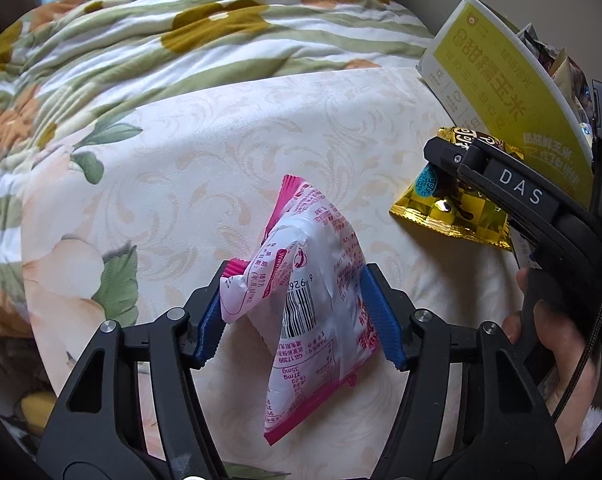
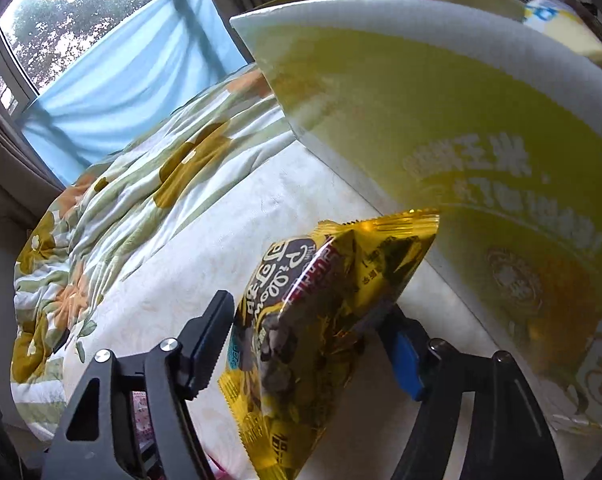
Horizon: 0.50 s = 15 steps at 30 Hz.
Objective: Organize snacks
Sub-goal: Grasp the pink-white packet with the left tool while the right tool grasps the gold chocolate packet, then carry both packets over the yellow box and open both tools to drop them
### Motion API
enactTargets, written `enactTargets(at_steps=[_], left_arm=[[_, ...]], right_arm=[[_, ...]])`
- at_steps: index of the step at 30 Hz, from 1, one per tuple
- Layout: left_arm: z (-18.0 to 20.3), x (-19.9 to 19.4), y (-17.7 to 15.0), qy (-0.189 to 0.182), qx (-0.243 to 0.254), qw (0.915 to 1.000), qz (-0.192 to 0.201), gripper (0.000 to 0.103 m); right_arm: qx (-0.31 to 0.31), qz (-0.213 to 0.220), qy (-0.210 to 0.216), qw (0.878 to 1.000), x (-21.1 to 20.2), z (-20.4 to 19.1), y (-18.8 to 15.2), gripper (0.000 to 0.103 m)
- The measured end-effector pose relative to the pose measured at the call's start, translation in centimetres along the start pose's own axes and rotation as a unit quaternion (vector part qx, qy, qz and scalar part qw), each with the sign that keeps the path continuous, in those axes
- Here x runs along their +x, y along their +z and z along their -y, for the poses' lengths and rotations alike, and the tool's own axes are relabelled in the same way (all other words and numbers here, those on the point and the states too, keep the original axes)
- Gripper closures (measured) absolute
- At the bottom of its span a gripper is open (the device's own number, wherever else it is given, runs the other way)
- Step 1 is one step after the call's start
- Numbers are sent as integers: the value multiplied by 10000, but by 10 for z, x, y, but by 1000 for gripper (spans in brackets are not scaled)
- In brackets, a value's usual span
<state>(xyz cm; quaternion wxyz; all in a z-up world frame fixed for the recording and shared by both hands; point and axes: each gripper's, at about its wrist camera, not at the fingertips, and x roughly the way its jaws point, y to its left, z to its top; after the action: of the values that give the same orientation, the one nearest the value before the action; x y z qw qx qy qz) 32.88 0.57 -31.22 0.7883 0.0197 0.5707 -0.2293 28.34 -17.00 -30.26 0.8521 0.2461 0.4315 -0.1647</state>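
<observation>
Left wrist view: the left gripper [image 1: 295, 312] sat at bottom centre with a pink-and-white crinkled plastic snack packet [image 1: 309, 280] between its blue ribbed pads [image 1: 375, 312]. Both pads pressed the packet's sides and the film had buckled inward, so I read the jaws as clamped on it. The packet looked light, soft and air-puffed, its contents likely brittle; the film looked slick. The hold was across the middle of the body, a fair place, though a firmer squeeze risked crushing what was inside. Its long axis ran from bottom centre up toward mid-frame, one pink crimped end tipped away from the camera, the barcode side facing it. It lay on or just above the cream patterned bedcover [image 1: 221, 152]; I could not tell whether it was lifted clear.

Right wrist view: the right gripper [image 2: 301, 344] held a gold foil snack packet with dark print [image 2: 321, 320]. The foil filled the gap between the jaws and was creased there, so probably gripped, taken near its lower half. Also light and crackly, and the foil looked slippery. Its long axis ran from bottom centre up and right, the top crimp nearly touching the yellow-green printed cardboard box [image 2: 441, 120] filling the right of the frame.

The floral quilt [image 1: 141, 40] lay bunched across the upper left.
</observation>
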Motion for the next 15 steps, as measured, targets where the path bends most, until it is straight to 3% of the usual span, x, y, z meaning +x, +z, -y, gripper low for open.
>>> enactTargets(at_steps=[3,9,15], left_arm=[[-4,-3,-1,-64,-103,9999,17,52],[-5,-9,-3,-191,-191,9996,62,62],[-10,-19,-6,-187,-322,9992,154,65]], right_arm=[[-262,-90,-19,9996,2,-5,0,44],[-548,-27,45,9985,-9,-8,-5,45],[-833,126,124,9964,-26,-17,-2,45]])
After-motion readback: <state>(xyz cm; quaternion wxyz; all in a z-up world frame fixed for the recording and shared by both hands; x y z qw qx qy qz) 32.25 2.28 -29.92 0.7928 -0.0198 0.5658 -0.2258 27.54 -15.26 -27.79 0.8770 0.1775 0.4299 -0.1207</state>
